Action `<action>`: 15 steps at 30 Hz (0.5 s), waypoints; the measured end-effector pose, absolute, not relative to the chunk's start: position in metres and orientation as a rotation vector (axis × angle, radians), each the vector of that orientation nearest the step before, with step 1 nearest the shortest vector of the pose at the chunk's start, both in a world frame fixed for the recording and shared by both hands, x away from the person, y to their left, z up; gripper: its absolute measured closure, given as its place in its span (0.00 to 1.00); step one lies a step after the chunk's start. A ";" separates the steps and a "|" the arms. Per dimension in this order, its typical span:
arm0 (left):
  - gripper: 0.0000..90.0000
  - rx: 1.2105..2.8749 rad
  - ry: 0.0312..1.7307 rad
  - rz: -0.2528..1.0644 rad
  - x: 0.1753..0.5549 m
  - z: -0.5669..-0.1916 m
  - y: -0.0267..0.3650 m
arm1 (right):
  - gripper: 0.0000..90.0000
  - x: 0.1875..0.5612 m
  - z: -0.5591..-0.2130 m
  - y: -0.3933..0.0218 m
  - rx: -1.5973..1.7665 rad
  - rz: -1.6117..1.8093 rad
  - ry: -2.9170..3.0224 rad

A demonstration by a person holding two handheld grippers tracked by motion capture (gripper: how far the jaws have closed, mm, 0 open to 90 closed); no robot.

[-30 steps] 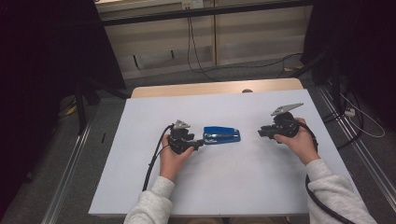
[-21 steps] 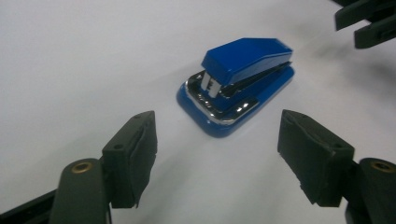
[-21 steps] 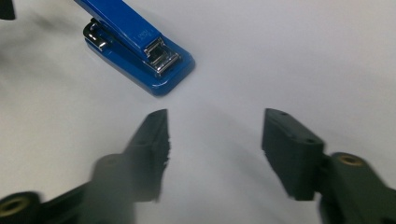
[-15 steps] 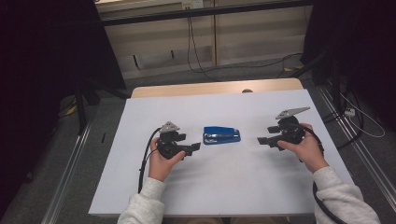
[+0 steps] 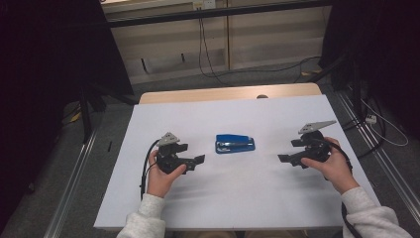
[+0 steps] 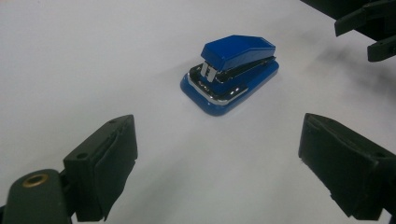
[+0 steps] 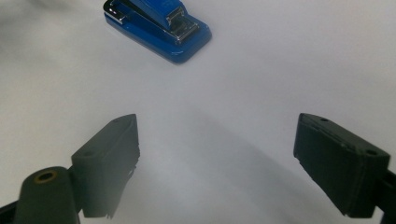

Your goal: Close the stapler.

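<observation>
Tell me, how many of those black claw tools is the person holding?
2. The left gripper is in the left hand, left of the blue stapler; the right gripper is in the right hand, to the stapler's right. Both are open, apart from it.

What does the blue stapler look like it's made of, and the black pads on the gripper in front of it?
The stapler: its top and base look like glossy blue plastic, going by the smooth sheen, though painted metal is possible. The strip between them looks like bright chromed metal, since it mirrors the light. The left gripper pads look like matte black rubber or soft plastic, dull and without highlights.
</observation>
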State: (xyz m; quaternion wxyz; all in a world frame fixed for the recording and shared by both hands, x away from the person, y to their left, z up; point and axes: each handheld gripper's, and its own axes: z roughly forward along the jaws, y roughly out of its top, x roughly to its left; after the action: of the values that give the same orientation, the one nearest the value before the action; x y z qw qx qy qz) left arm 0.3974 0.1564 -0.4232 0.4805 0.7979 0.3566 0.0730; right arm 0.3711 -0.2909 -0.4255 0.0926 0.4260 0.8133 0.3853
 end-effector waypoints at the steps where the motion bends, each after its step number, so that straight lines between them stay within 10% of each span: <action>1: 0.13 1.946 0.870 0.176 0.397 -0.423 0.158 | 0.15 0.370 -0.425 -0.292 1.263 1.145 2.415; 15: 0.11 1.938 0.872 0.196 0.384 -0.421 0.178 | 0.14 0.354 -0.425 -0.293 1.233 1.129 2.443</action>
State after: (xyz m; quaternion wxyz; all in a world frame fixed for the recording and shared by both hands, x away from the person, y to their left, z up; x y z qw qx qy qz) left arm 0.3840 0.1784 -0.4212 0.4826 0.7954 0.3577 0.0803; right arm 0.3539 -0.2929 -0.4253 0.0908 0.4148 0.8219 0.3798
